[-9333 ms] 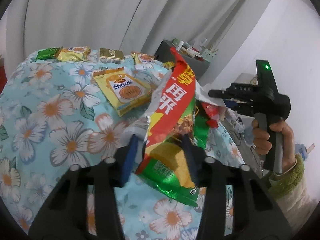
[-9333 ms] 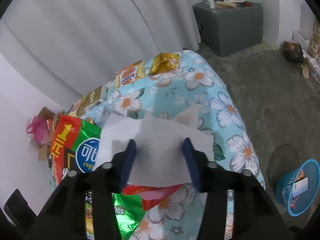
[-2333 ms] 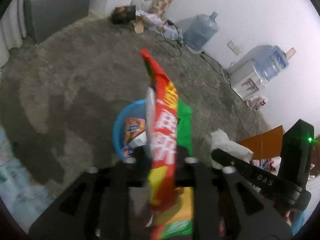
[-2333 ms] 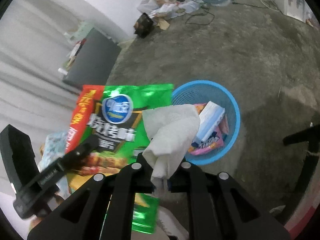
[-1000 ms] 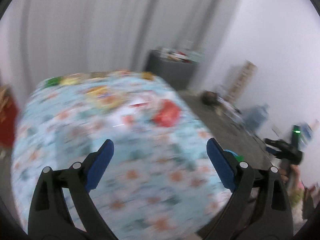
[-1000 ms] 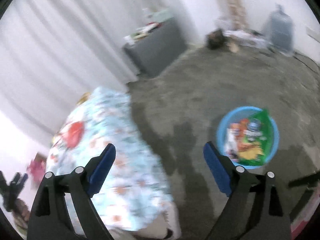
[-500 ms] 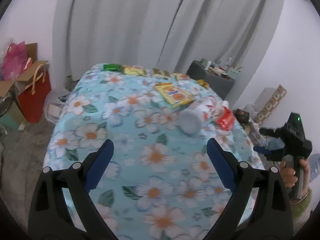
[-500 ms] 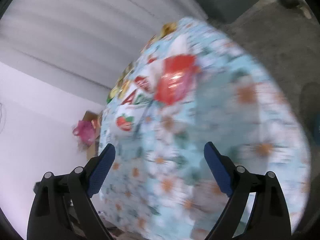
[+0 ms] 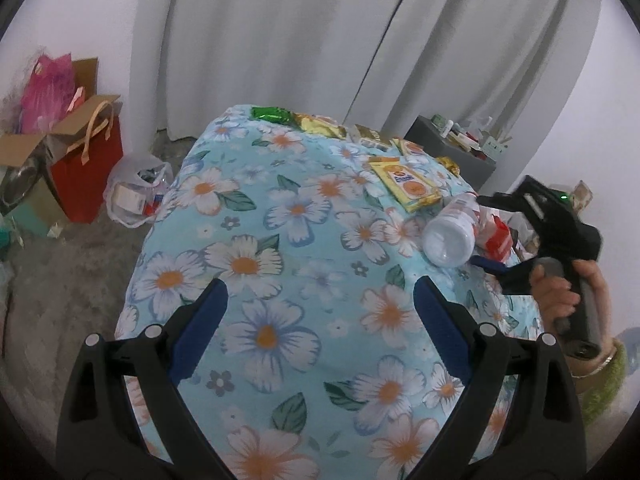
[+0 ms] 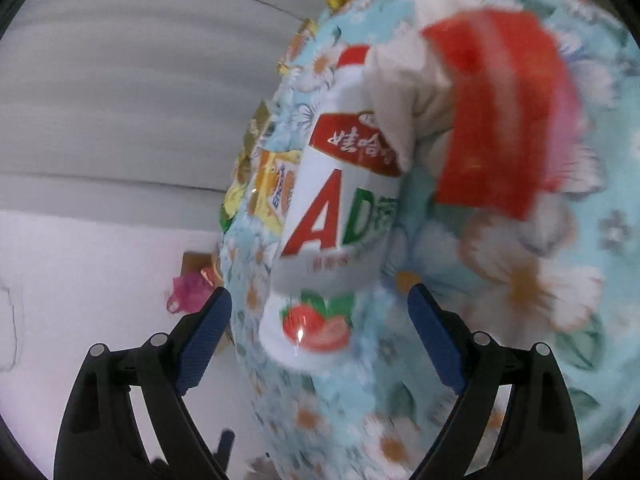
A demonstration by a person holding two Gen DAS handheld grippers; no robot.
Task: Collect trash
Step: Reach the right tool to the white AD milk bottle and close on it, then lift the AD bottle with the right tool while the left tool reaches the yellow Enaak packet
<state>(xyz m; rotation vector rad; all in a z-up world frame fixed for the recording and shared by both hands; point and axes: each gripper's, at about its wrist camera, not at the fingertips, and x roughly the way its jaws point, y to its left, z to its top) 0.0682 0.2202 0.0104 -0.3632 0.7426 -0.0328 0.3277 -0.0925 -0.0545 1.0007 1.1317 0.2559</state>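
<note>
Tablecloth [image 9: 280, 264], pale blue with white-and-orange daisies, drapes a rounded table and fills most of my left wrist view. My left gripper [image 9: 318, 320] hangs over its near half, fingers spread wide, holding nothing. At 2 o'clock a white plastic bottle [image 9: 450, 238] lies on its side, base toward me, with a red wrapper [image 9: 498, 240] and crumpled tissue [image 9: 486, 220] just beside it. A yellow snack packet [image 9: 408, 186] lies flat just beyond the bottle. Small green and gold packets [image 9: 296, 118] line the far edge at 12 o'clock.

My right gripper [image 10: 320, 320], fingers spread and gripping nothing, points at the bottle's lower end; I cannot tell if the pads touch it. That view is motion-blurred.

Room: grey-white curtains [image 9: 320, 40] behind the table, grey cabinet [image 9: 452, 148] with clutter at 1 o'clock, red paper bag [image 9: 86, 168], cardboard box [image 9: 24, 148] and white plastic bag [image 9: 136, 194] on the rough grey floor [image 9: 52, 280] at 9 to 10 o'clock.
</note>
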